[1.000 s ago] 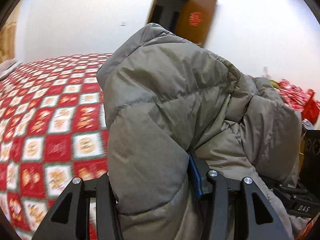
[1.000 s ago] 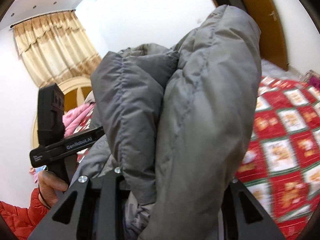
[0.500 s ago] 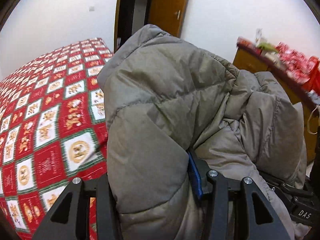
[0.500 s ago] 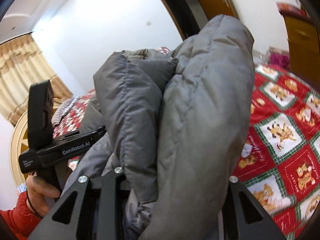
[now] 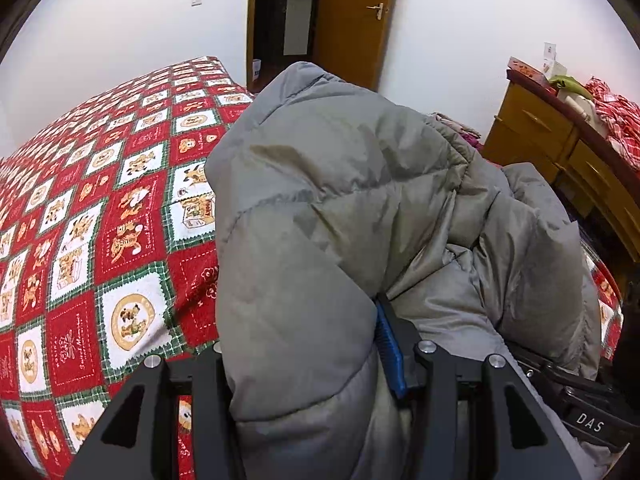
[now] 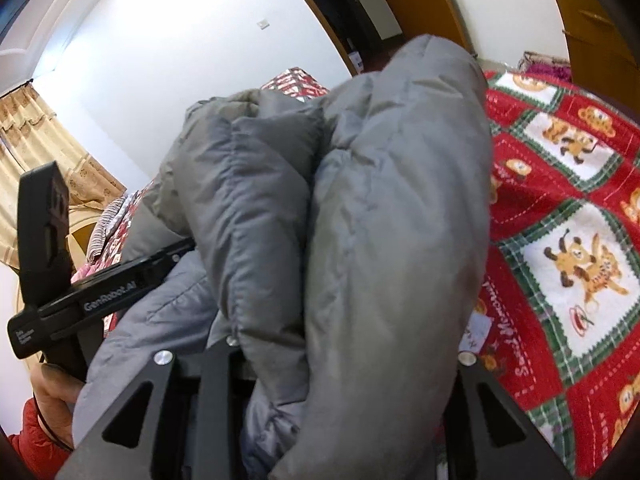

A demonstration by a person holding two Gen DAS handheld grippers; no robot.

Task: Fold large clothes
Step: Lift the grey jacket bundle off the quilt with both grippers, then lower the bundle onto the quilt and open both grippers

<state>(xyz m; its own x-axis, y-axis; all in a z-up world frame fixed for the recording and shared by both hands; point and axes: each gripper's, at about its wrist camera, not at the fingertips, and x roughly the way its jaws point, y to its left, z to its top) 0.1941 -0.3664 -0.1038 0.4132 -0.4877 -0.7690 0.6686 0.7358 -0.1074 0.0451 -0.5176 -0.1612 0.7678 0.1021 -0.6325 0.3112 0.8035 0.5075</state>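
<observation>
Between both grippers hangs the grey puffer jacket (image 5: 360, 240), bunched thick: left gripper (image 5: 312, 360) and right gripper (image 6: 340, 356) each clamp a padded fold. Folding appears only partly done; the bundle is not yet laid down. Beyond the left gripper the bed (image 5: 100, 220) lies open; a dresser (image 5: 560, 152) crowds its right side.

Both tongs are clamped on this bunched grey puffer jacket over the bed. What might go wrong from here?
1. The slick, puffy jacket bulges well past the left tongs; it may slip out.
2. The right tongs pinch several bunched layers, so the fold could land lumpy on the quilt.
3. The jacket blocks both cameras, hiding where it lands.
</observation>
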